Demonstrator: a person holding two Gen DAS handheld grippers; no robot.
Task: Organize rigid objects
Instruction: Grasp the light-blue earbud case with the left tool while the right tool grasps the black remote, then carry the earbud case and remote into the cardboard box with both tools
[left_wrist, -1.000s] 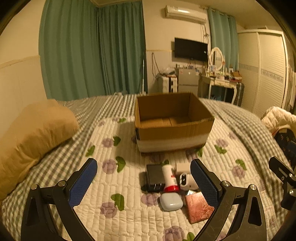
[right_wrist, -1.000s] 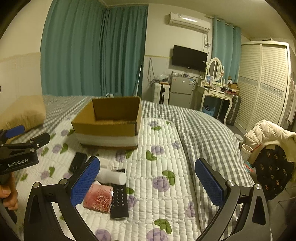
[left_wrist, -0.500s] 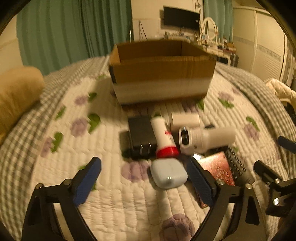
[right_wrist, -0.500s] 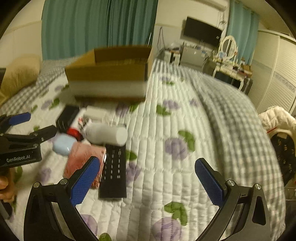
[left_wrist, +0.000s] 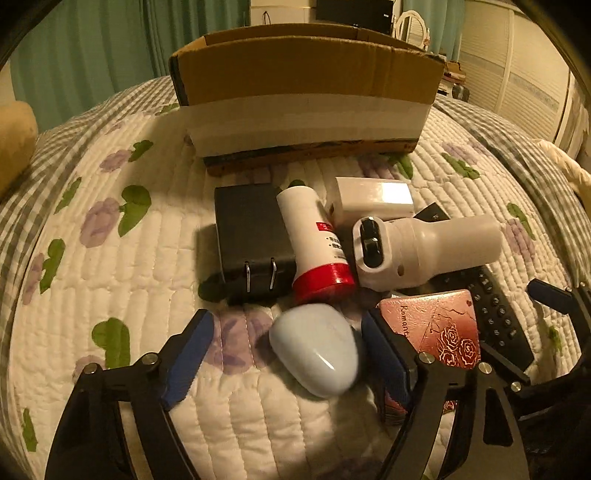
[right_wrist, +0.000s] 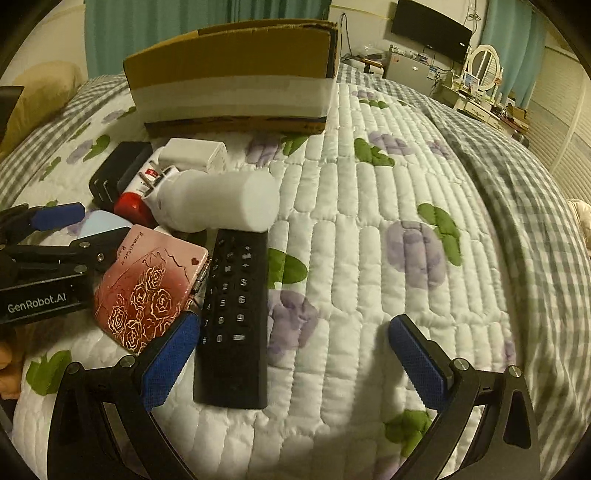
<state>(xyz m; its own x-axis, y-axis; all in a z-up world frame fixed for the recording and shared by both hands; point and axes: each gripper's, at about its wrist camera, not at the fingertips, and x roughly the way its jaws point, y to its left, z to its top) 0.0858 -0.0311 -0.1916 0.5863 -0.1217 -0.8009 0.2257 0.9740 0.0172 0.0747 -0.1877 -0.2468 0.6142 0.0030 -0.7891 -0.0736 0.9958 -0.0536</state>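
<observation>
Left wrist view: left tongs (left_wrist: 286, 352) low over the bed, jaws part-way apart and just been closing.
Between the left jaws: pale blue rounded plastic case (left_wrist: 316, 347); right pad close against its side, left pad well clear, so not gripped.
Just beyond: black plug adapter (left_wrist: 253, 240) with two metal prongs, white bottle with a red cap (left_wrist: 317, 243) touching it, white handheld device (left_wrist: 417, 247) lying on its side, white rectangular block (left_wrist: 375, 199) behind them.
Right of the case: pink tin printed with gold roses (left_wrist: 439, 332), partly under the right finger.
Right wrist view: right tongs (right_wrist: 291, 350) wide apart, holding nothing.
Between the right jaws: black remote control (right_wrist: 234, 314) lying lengthwise, just beside the left pad, its far end under the white device.
Surface: white quilted bedspread with purple flowers (right_wrist: 369, 221).
Far side: open brown cardboard box with a white band (left_wrist: 303, 85), standing just behind the cluster.
Left edge: tan pillow (right_wrist: 40, 92).
</observation>
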